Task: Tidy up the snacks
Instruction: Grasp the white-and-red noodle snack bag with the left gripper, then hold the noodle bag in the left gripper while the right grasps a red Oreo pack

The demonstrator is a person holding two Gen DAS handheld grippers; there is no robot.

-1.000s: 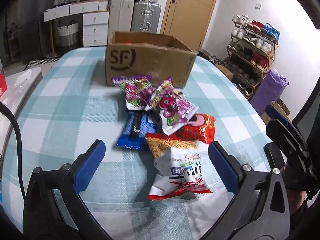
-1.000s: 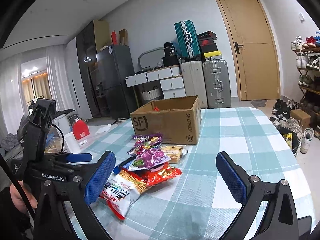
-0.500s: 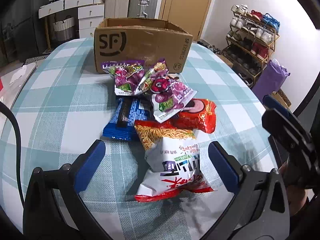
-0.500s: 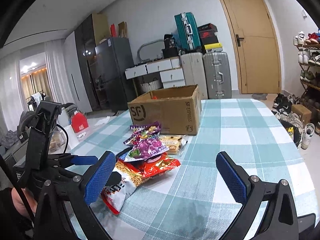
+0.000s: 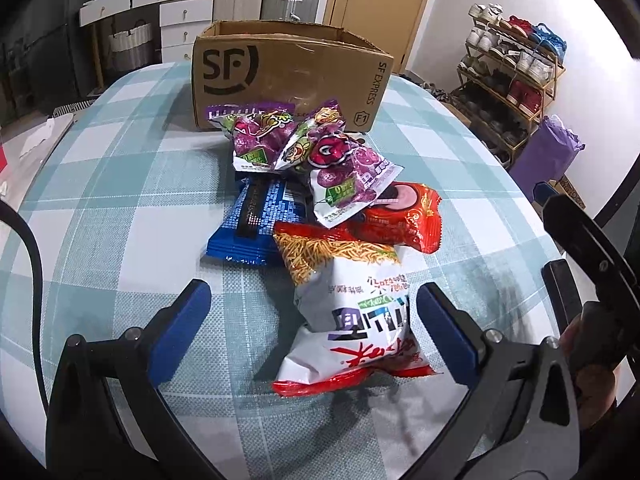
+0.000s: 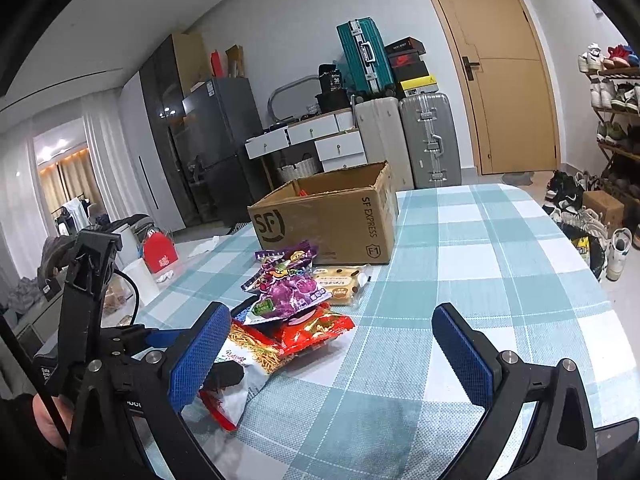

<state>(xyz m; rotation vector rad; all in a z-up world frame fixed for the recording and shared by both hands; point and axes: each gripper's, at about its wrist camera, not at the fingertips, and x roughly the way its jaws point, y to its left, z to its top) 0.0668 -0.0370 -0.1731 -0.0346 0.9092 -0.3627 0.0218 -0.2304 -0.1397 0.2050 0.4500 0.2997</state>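
Observation:
A pile of snacks lies on the checked tablecloth (image 5: 120,208) in front of an open cardboard SF box (image 5: 288,76). Nearest me is a white and red noodle-snack bag (image 5: 352,312), lying between the spread fingers of my open left gripper (image 5: 316,328); I cannot tell if they touch it. Behind it lie a blue packet (image 5: 260,220), a red packet (image 5: 400,216) and two purple candy bags (image 5: 344,172). My right gripper (image 6: 330,354) hangs open and empty over the cloth, right of the pile (image 6: 296,304). A beige packet (image 6: 340,282) lies by the box (image 6: 328,216).
The table's right edge (image 6: 600,280) drops off toward a shoe rack (image 5: 516,80) and shoes on the floor. Suitcases (image 6: 428,140) and white drawers stand behind the box. A red carton (image 6: 160,256) sits on a low surface to the left.
My left gripper has moved forward and lower toward the pile, so the white noodle bag now lies between its fingers. The right gripper has edged closer. Both stay open.

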